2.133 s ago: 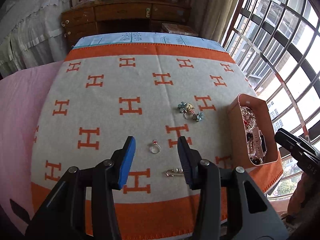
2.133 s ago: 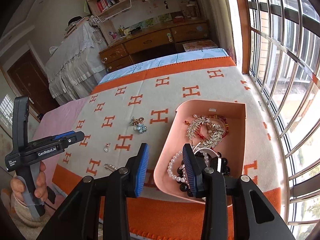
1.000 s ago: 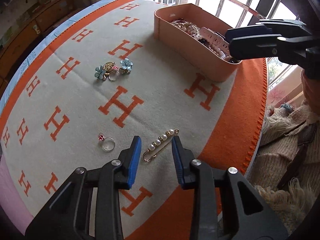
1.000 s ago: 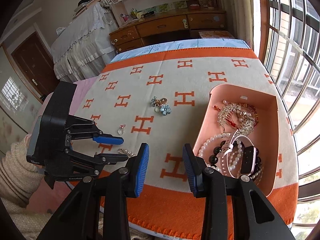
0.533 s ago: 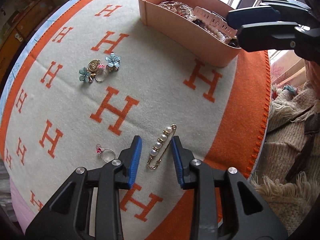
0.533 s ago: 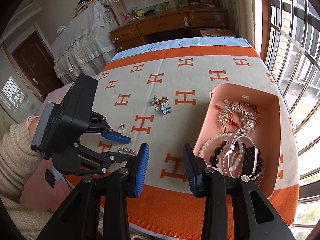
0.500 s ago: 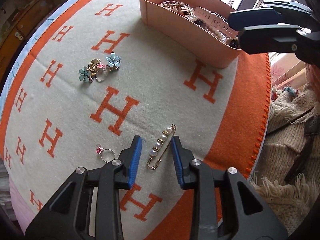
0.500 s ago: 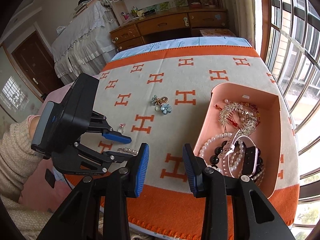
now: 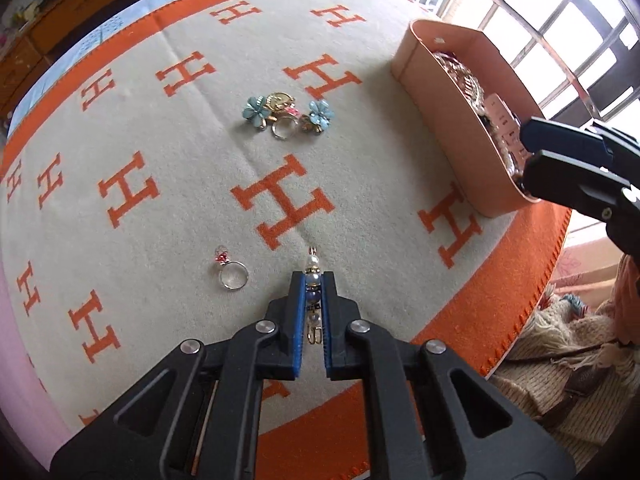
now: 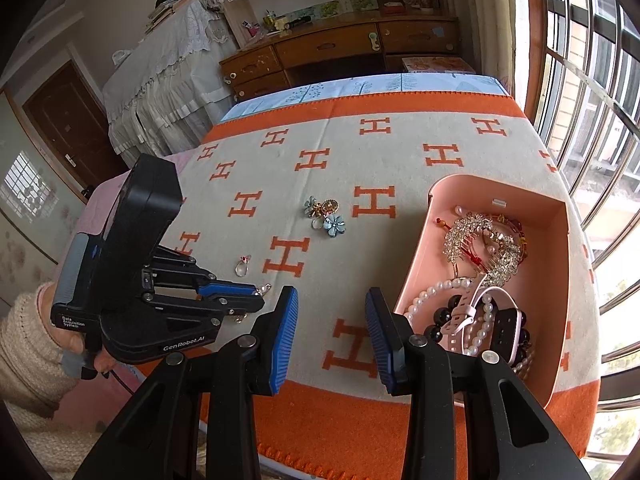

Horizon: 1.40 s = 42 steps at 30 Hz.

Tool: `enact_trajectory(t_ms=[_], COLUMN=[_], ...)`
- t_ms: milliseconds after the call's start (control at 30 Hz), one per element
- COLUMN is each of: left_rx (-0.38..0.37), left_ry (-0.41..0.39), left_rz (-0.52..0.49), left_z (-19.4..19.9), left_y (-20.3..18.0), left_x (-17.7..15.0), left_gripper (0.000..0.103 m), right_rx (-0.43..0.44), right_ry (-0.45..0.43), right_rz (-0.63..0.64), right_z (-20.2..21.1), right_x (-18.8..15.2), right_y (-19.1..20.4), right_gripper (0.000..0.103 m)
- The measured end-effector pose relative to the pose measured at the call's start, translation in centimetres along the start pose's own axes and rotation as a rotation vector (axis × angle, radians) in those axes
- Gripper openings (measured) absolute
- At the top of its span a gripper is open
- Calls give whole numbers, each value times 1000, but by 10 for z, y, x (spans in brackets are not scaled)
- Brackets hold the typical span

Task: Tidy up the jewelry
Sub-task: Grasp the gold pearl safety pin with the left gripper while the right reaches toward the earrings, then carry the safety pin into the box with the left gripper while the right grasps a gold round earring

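My left gripper (image 9: 313,280) is shut on a gold pearl pin (image 9: 311,267), whose tip sticks out in front of the blue pads, low over the blanket. A silver ring with a red stone (image 9: 231,272) lies just left of it. A cluster of blue flower pieces and a gold ring (image 9: 286,114) lies farther off. The pink box (image 9: 448,120) of jewelry stands at the right. My right gripper (image 10: 332,320) is open and empty above the blanket, left of the pink box (image 10: 560,240). It sees the left gripper (image 10: 256,298) holding the pin.
The cream and orange H-pattern blanket (image 9: 160,120) covers the table; its orange front edge (image 10: 360,432) lies close below my right gripper. A wooden dresser (image 10: 340,48) and a cloth-covered piece of furniture (image 10: 160,80) stand beyond the table. Windows are at the right.
My left gripper has moved down over the pearl pin and closed on it. The right gripper has stayed open and nearly still beside the pink box.
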State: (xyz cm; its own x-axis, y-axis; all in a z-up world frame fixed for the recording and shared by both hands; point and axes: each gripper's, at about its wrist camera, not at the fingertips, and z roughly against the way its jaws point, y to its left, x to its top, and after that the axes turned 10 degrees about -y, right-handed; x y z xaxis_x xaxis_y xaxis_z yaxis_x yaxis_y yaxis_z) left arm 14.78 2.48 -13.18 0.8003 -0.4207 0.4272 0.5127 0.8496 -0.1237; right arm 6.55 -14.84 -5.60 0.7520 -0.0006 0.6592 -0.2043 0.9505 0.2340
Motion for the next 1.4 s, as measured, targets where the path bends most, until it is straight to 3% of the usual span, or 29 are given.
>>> enact_trajectory(t_ms=[267,400,500,733,1133,1400], left_rx=[28,65,17,-9,-21,-19], left_ry=[-232,-304,-315,-332,-319,-321], left_rz=[239,307,379,459,458,451], left_z=[60,76,78,73,66,67], left_y=[38,46,57,71,72,70], left_x=[-3,-11,-20,-37,-44,-45], left_gripper=[5,5,5,5,5,5], right_rx=[-25,-37,-51,-91,-128,-131], right_ry=[22,97,174,282,288,298], right_rz=[71,74,43,28,71,48], right_z=[-41,-80,-114,-164,-184,-176], right_x=[49,74,85,88,91,90], right_y=[13,18,18,19,44,35], right_gripper=[35,35,35,35,33,31])
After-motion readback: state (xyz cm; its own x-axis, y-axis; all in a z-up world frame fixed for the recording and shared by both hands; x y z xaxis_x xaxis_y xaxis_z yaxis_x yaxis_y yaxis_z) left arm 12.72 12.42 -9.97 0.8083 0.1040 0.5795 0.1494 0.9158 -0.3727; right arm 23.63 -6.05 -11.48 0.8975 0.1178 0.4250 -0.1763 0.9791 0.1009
